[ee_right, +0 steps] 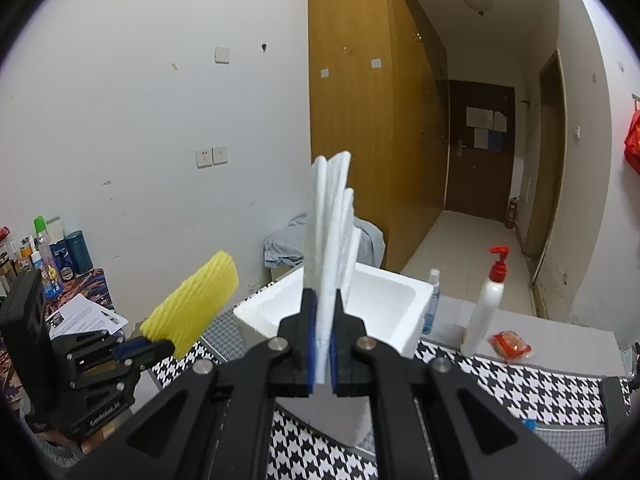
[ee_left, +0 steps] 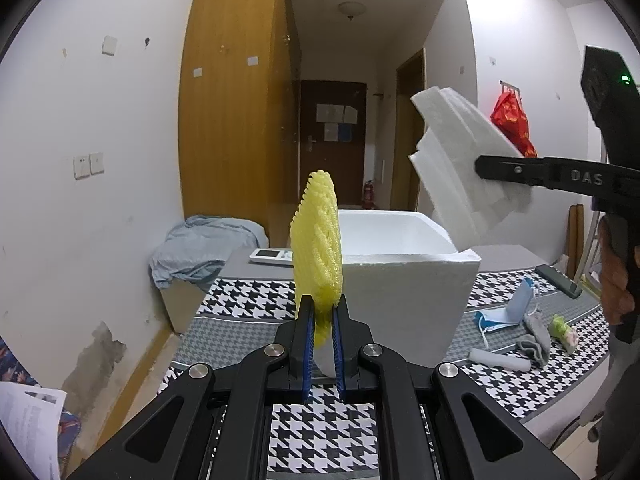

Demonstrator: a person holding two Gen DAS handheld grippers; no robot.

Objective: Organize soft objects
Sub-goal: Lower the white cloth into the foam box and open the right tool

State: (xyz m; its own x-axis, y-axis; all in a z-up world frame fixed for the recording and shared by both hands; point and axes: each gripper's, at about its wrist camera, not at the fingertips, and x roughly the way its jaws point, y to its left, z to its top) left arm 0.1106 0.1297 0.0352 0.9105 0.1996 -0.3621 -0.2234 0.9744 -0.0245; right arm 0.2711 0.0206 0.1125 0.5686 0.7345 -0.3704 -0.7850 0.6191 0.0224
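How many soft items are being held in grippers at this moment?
2. A yellow foam net is clamped in the left gripper; folded white foam sheets are clamped in the right gripper. Both are held near the white box.

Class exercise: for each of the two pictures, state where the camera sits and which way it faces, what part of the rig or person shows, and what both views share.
Left wrist: sits on the left claw, facing the foam box and far door; shows its own fingers shut on the yellow foam net, plus the right claw and a hand.
Right wrist: sits on the right claw, facing the foam box and wardrobe; shows its fingers shut on white foam sheets, plus the left claw.
Shared: box, net, sheets, wardrobe, door.
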